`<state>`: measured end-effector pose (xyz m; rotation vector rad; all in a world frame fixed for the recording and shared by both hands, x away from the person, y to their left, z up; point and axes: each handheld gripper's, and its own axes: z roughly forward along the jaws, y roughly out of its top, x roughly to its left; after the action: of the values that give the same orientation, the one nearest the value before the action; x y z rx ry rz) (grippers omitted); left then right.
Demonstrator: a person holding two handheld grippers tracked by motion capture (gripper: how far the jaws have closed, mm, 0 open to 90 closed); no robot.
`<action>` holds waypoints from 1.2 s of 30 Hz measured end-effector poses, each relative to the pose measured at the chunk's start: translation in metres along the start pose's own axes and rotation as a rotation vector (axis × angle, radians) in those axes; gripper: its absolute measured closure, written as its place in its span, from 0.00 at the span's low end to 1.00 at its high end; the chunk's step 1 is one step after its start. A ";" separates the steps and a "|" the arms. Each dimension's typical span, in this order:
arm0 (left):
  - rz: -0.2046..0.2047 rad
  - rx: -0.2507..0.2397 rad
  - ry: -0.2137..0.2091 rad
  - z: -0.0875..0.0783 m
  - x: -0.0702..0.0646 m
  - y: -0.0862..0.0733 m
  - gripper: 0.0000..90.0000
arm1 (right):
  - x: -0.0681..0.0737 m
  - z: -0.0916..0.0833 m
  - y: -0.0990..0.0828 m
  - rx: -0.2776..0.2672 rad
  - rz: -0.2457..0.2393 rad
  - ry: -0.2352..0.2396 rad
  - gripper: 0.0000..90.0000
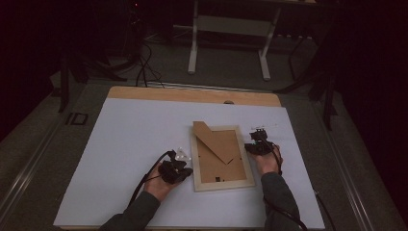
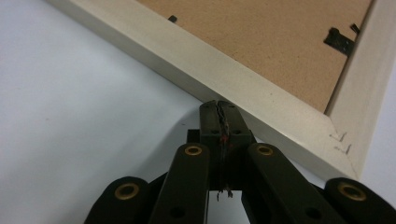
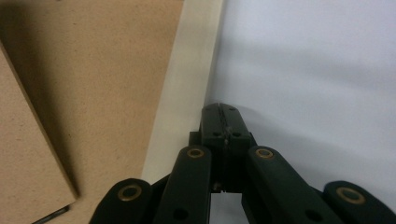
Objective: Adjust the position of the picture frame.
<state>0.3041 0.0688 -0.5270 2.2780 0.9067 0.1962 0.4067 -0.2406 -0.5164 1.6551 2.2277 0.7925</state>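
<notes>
1. A pale wooden picture frame [image 1: 222, 185], lying face down with its brown fibreboard backing [image 1: 219, 163] upward, is seen on the white table sheet [image 1: 130, 139], right of the sheet's middle and near the person's edge.
2. A brown fibreboard easel stand [image 1: 211, 139] is seen slanting across the upper left part of the backing, its top corner reaching past the frame's far rail.
3. The left gripper [image 1: 185, 169] is held at the frame's left rail, near the frame's near left corner. In the left gripper view its jaws are seen clenched together with nothing between them, and the tips [image 2: 218, 109] are set against the rail's outer edge; whether they press on it cannot be told.
4. The right gripper [image 1: 250, 147] is held at the frame's right rail, about halfway along it. In the right gripper view its jaws are likewise clenched on nothing, with the tips [image 3: 220, 112] just beside the rail's outer edge.
5. A small black metal clip [image 2: 340, 41] is seen on the backing close to the frame's corner in the left gripper view.
</notes>
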 end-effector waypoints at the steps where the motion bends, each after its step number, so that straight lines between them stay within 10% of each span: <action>1: 0.003 0.005 0.006 0.000 -0.002 0.000 1.00 | 0.001 0.000 0.001 0.002 -0.003 -0.001 1.00; 18: 0.058 0.004 -0.042 -0.006 -0.028 -0.013 1.00 | 0.022 0.009 0.010 -0.002 -0.058 -0.016 1.00; 36: 0.023 -0.038 -0.075 -0.011 -0.036 -0.028 1.00 | 0.042 0.020 0.018 -0.019 -0.088 -0.009 1.00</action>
<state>0.2577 0.0661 -0.5322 2.2460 0.8313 0.1364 0.4182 -0.1920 -0.5179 1.5370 2.2624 0.7805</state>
